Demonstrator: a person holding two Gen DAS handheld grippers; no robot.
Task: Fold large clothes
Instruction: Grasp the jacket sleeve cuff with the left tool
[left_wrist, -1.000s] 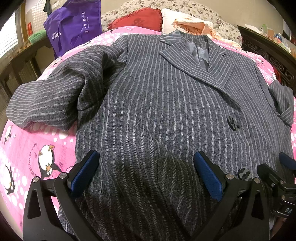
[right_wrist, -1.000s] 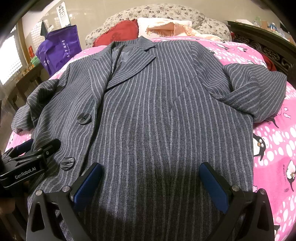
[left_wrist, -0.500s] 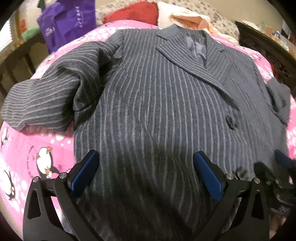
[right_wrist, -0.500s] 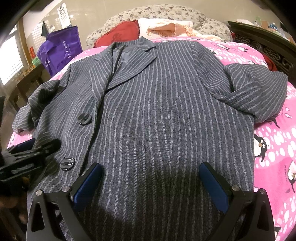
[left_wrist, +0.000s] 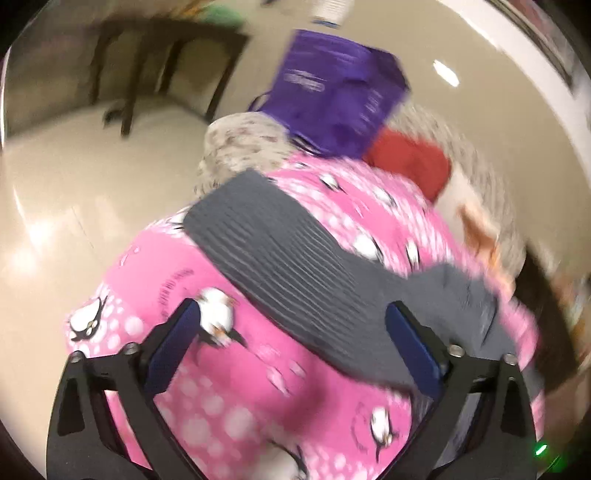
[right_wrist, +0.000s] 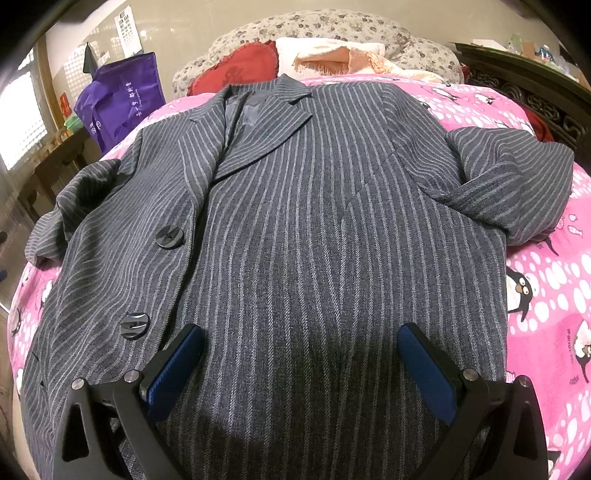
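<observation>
Both jaws spread wide, empty: left gripper (left_wrist: 291, 339) over striped sleeve (left_wrist: 280, 258), right gripper (right_wrist: 301, 360) above pinstriped jacket (right_wrist: 295, 221).

free: pink sheet (right_wrist: 546, 306) (right) | blocked: purple bag (right_wrist: 122, 103) left

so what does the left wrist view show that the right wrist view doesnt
Only the left wrist view, which is motion-blurred, shows the left tool, open, over one outstretched coat sleeve, plus the shiny floor beside the bed.

Only the right wrist view shows the right tool, open, over the striped coat lying flat: its lapels, two dark buttons and the bunched sleeve at the far right.

Both show the pink penguin bedsheet, the purple bag and the red cushion.
</observation>
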